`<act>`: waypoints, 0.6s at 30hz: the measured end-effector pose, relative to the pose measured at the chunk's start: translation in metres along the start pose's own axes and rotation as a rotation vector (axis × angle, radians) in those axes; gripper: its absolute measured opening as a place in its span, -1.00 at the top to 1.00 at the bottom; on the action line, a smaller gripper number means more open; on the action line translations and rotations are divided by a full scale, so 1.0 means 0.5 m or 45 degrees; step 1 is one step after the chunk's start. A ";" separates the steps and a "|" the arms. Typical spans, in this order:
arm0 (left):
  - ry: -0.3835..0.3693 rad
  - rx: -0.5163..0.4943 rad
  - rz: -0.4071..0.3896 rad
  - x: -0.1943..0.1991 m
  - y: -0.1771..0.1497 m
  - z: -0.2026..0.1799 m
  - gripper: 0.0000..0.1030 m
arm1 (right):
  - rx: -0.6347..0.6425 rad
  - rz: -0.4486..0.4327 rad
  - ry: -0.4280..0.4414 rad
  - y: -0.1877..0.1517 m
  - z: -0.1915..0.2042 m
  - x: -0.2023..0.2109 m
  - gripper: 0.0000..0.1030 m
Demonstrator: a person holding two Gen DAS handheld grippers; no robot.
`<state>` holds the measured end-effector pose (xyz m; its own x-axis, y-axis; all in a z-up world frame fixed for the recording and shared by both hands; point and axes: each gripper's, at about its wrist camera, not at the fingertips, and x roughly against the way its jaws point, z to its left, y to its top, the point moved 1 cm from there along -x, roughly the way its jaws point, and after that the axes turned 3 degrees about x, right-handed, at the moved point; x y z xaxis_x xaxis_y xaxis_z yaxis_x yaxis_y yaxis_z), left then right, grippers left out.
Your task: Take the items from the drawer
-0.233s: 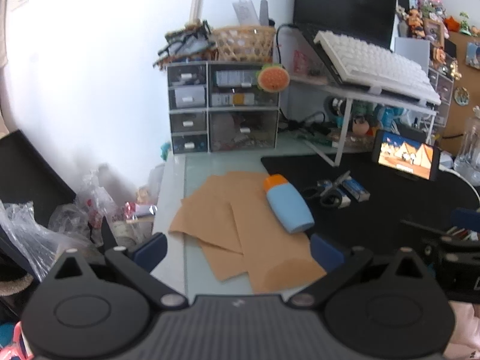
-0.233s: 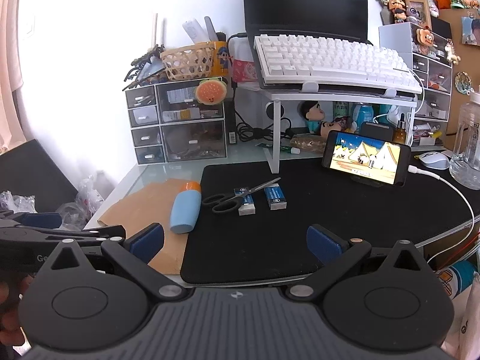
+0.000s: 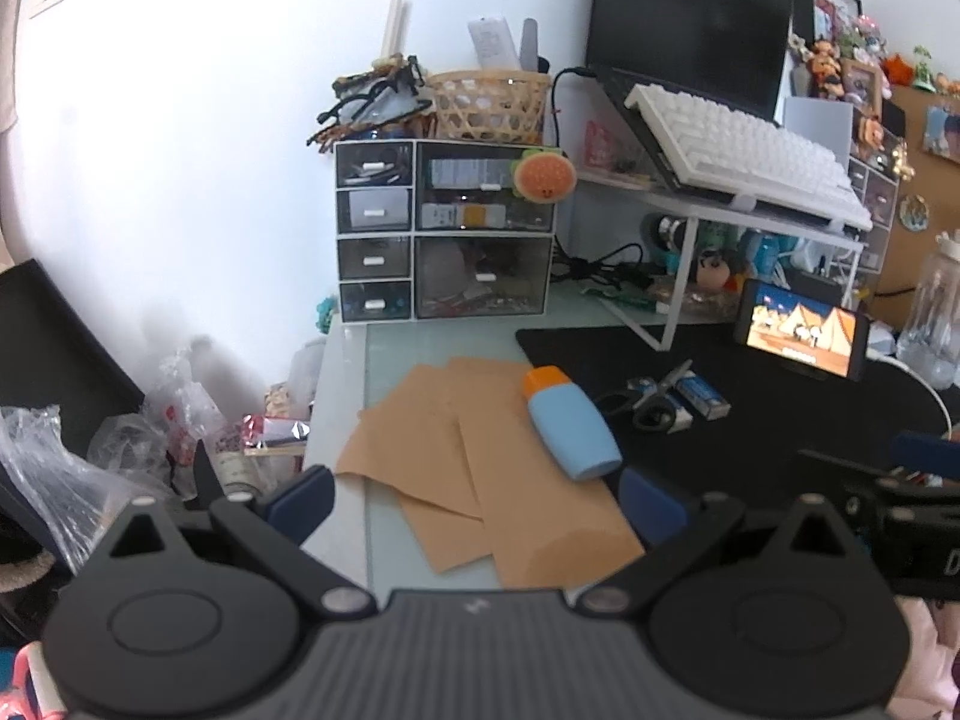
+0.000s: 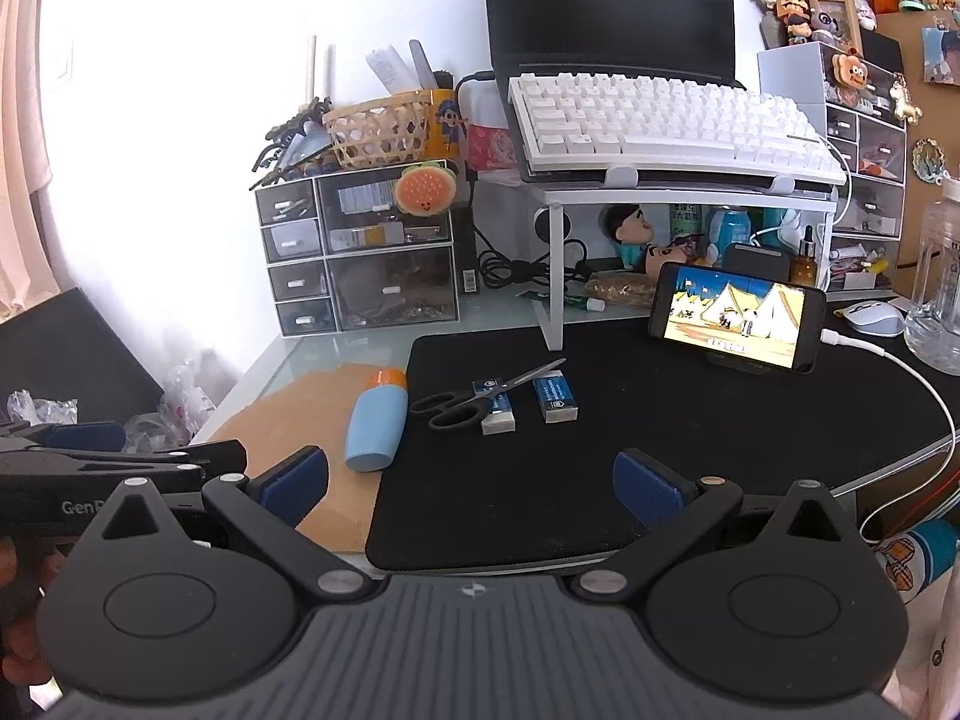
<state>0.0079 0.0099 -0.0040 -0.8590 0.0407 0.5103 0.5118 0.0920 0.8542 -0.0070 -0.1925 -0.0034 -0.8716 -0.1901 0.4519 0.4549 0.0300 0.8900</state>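
Left claw [image 3: 474,501]: we held it spread, empty, above the brown paper sheets [image 3: 480,468]. Right claw [image 4: 471,483]: spread, empty, over the black mat [image 4: 660,420]. Drawer unit [image 4: 360,258]: shut, at the counter's [image 4: 336,348] back. Blue bottle [image 4: 376,423], scissors [image 4: 474,399], two erasers [image 4: 555,399]: lying out.

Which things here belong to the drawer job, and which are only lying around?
Job: drawer organizer, left gripper, right gripper; both open, empty.

Lying about: blue bottle, scissors, two erasers, phone, keyboard, brown paper.
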 end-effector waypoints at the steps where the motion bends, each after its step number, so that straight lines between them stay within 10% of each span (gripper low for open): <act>1: 0.006 -0.016 -0.016 0.005 -0.002 -0.001 -0.94 | -0.001 0.005 -0.002 0.000 0.001 -0.002 -1.00; 18: -0.050 0.030 -0.023 -0.003 -0.006 0.014 -0.91 | -0.033 -0.001 0.011 0.001 -0.004 -0.017 -1.00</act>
<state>0.0078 0.0167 -0.0079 -0.8683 0.0776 0.4900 0.4960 0.1168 0.8604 0.0007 -0.1928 -0.0070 -0.8702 -0.1987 0.4508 0.4592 0.0042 0.8883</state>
